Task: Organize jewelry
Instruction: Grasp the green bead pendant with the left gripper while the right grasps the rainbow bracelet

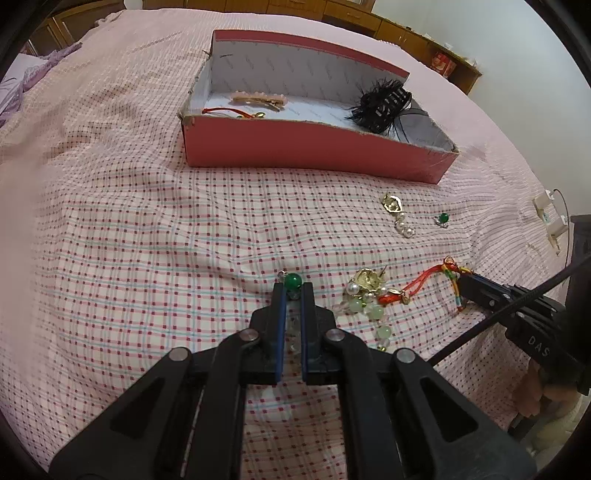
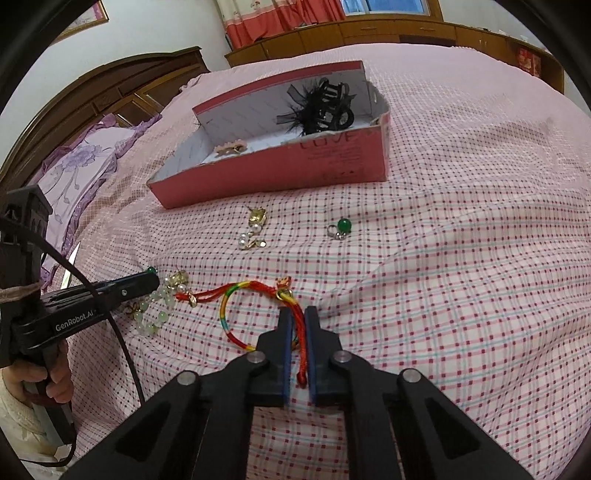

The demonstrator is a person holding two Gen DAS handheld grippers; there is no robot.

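Home bedroom, checked pink bedspread (image 1: 147, 240), carved wooden headboard (image 2: 122, 85), purple floral pillow (image 2: 77, 166), red curtains (image 2: 280, 18), low wooden cabinets (image 2: 369, 33)

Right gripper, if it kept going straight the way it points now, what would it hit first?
Probably the bedspread right ahead: the right gripper, shut on the red cord bracelet, tilts down. Further along that line lies the red box; depth is uncertain.

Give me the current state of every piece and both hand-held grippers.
Left hand-held gripper: shut on green bead earring.
Right hand-held gripper: shut on red and rainbow cord bracelet.
Red cardboard box: open, holding black feathered hair claw and pink hair clip.
Gold pearl earring: loose on bedspread.
Second green bead earring: loose.
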